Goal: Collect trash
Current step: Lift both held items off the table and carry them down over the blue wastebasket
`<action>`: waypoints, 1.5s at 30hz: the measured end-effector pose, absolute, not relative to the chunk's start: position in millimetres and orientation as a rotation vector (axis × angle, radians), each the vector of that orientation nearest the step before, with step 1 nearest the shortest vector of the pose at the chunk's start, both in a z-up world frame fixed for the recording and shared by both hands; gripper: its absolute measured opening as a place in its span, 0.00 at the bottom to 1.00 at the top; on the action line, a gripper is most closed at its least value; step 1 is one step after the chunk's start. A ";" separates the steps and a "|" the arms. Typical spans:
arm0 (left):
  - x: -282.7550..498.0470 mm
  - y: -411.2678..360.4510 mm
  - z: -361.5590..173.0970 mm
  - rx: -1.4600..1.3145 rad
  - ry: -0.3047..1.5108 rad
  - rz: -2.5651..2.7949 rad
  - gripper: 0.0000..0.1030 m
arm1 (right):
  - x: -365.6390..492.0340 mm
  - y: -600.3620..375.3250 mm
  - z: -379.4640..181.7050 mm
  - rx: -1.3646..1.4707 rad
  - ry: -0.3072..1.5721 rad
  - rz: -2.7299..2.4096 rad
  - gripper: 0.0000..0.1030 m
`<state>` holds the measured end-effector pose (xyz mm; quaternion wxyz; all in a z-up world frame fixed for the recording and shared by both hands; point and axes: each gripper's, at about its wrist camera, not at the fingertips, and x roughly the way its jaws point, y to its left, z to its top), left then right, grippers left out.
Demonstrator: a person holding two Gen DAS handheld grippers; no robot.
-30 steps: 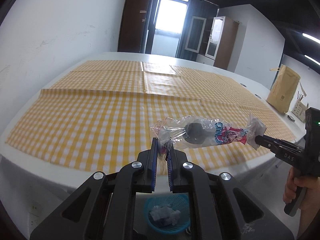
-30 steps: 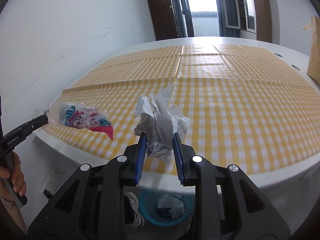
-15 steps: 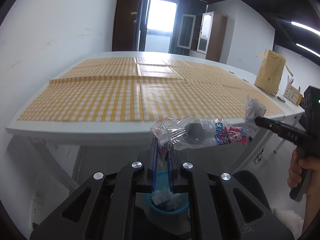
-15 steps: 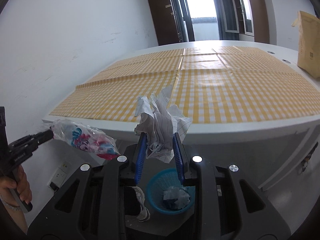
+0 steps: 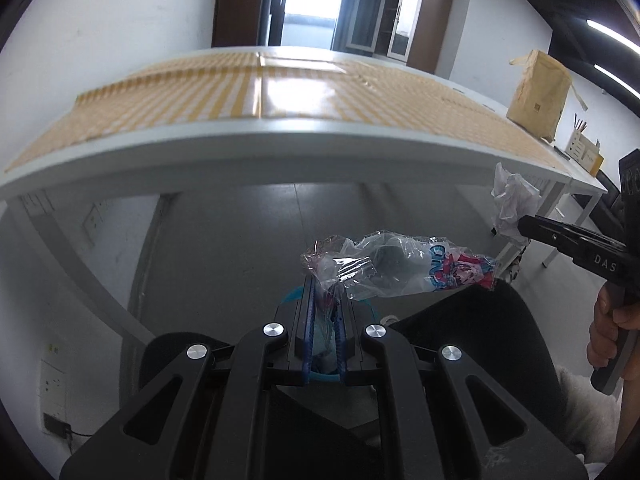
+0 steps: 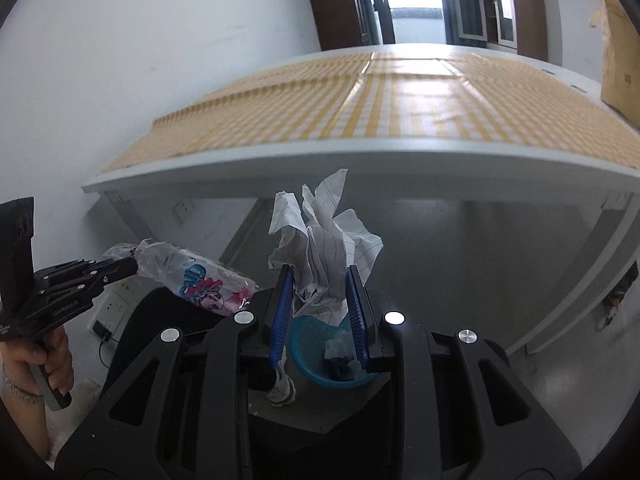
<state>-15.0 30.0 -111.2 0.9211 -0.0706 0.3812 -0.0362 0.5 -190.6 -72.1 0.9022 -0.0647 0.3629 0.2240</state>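
Observation:
My left gripper (image 5: 325, 292) is shut on a clear plastic wrapper (image 5: 400, 266) with a red and blue cartoon print; the wrapper also shows in the right wrist view (image 6: 192, 276). My right gripper (image 6: 319, 280) is shut on a crumpled ball of lined paper (image 6: 320, 248), which also shows in the left wrist view (image 5: 512, 206). Both grippers hang below the table edge, over a blue basket (image 6: 308, 364) on the floor with trash in it. In the left wrist view only slivers of the basket (image 5: 290, 294) show behind the fingers.
The white table with a yellow checked cloth (image 5: 280, 92) is above and ahead. A black chair (image 5: 480, 328) stands at the right. A brown paper bag (image 5: 538, 92) sits on the table's far right. A shoe (image 6: 282, 390) lies beside the basket.
Both grippers have dropped from above the tabletop to below its edge, still holding the wrapper and the paper. The basket has come closer beneath them.

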 end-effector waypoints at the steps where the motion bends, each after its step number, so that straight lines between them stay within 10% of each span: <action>1: -13.0 31.2 -116.9 -0.150 0.795 -0.072 0.08 | 2.6 -189.9 -79.1 -0.137 0.765 0.465 0.24; 45: 159.5 21.1 -359.8 -0.289 1.377 0.117 0.08 | 163.7 -161.5 -343.9 -0.062 1.338 0.363 0.25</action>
